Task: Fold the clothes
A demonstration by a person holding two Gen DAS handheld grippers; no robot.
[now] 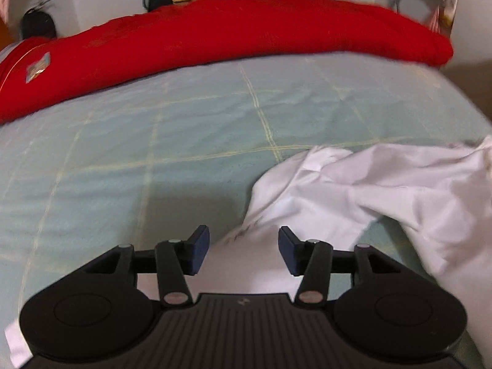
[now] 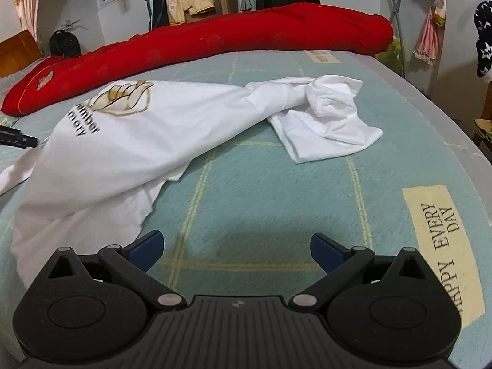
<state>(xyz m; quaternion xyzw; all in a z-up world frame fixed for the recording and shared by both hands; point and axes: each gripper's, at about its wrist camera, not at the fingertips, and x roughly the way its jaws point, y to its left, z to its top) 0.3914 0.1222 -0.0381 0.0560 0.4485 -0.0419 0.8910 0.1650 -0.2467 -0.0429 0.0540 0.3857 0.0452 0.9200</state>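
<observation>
The left hand-held gripper (image 1: 243,250) hangs low over the bed with its blue pads parted and nothing between them, white cloth lying just under and ahead of the gap. The right hand-held gripper (image 2: 236,250) is spread wide and empty above the bare teal bed cover (image 2: 246,190). The white T-shirt (image 2: 147,129) lies crumpled and twisted across the bed ahead and to the left, printed side up, with a long red bolster (image 2: 215,43) along the far edge behind it.
</observation>
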